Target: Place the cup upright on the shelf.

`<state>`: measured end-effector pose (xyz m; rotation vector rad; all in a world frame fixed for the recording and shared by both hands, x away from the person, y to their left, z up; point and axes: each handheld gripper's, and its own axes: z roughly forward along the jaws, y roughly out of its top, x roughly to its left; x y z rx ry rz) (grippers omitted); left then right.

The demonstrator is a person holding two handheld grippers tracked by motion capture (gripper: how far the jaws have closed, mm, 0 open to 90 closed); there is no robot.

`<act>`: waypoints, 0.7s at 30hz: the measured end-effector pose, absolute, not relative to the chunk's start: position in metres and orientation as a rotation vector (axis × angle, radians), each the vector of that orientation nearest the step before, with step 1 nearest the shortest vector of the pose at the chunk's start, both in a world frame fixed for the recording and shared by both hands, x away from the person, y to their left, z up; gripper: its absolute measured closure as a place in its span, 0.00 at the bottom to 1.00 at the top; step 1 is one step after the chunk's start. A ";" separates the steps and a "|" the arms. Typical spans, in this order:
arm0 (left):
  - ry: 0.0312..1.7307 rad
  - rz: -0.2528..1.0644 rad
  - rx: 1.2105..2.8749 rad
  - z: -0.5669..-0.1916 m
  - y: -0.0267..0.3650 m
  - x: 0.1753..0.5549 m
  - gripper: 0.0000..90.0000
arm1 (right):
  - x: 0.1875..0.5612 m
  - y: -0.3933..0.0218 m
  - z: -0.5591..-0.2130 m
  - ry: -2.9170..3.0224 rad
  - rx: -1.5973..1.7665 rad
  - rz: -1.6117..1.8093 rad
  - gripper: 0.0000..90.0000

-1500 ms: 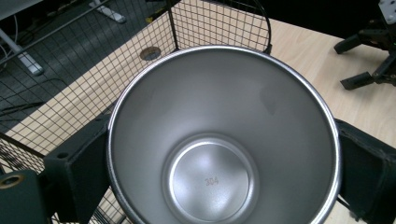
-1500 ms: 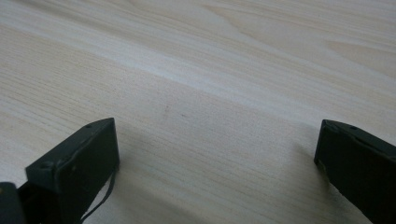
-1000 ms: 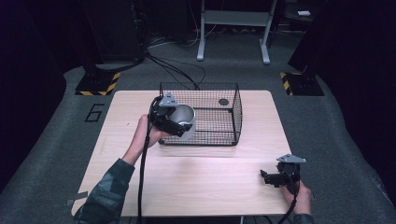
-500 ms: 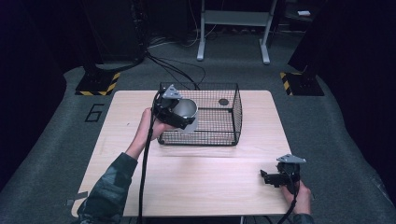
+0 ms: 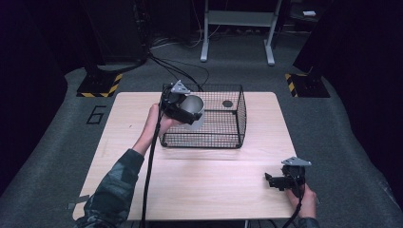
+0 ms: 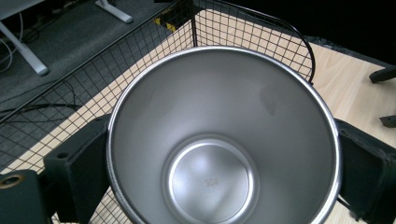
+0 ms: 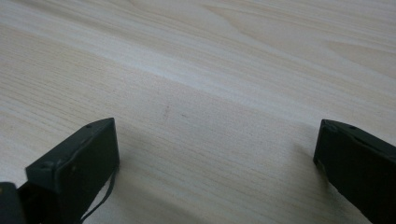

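Observation:
A shiny steel cup (image 5: 193,108) hangs tilted over the left rim of the black wire basket (image 5: 236,124), held by my left gripper (image 5: 183,110), which is shut on it. In the left gripper view the cup's empty inside (image 6: 219,149) faces the camera, with a black jaw pressed on each side of it and the basket mesh (image 6: 116,70) behind. My right gripper (image 5: 272,181) rests low over the table's front right corner, open, with nothing between its fingers (image 7: 79,158) but bare wood.
A small dark round object (image 5: 227,103) lies on the basket floor at the back right. The light wooden table (image 5: 199,185) stands on dark carpet. A white desk frame (image 5: 236,28) and cables are behind it.
My left gripper has carried the cup up and away from me, from in front of the basket's left side to over its rim. The right gripper has stayed put.

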<state>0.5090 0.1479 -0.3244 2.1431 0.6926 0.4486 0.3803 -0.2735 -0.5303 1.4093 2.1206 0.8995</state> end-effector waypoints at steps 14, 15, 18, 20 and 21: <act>0.699 0.444 2.164 -0.333 0.133 0.538 0.07 | 0.381 -0.274 -0.530 2.122 1.405 0.899 0.00; 0.699 0.444 2.164 -0.333 0.133 0.538 0.07 | 0.381 -0.274 -0.530 2.122 1.405 0.899 0.00; 0.713 0.433 2.162 -0.338 0.129 0.546 0.07 | 0.380 -0.274 -0.530 2.122 1.406 0.900 0.00; 0.717 0.428 2.163 -0.340 0.129 0.548 0.07 | 0.380 -0.273 -0.530 2.121 1.410 0.900 0.00; 0.716 0.433 2.164 -0.340 0.128 0.549 0.07 | 0.380 -0.273 -0.530 2.121 1.409 0.900 0.00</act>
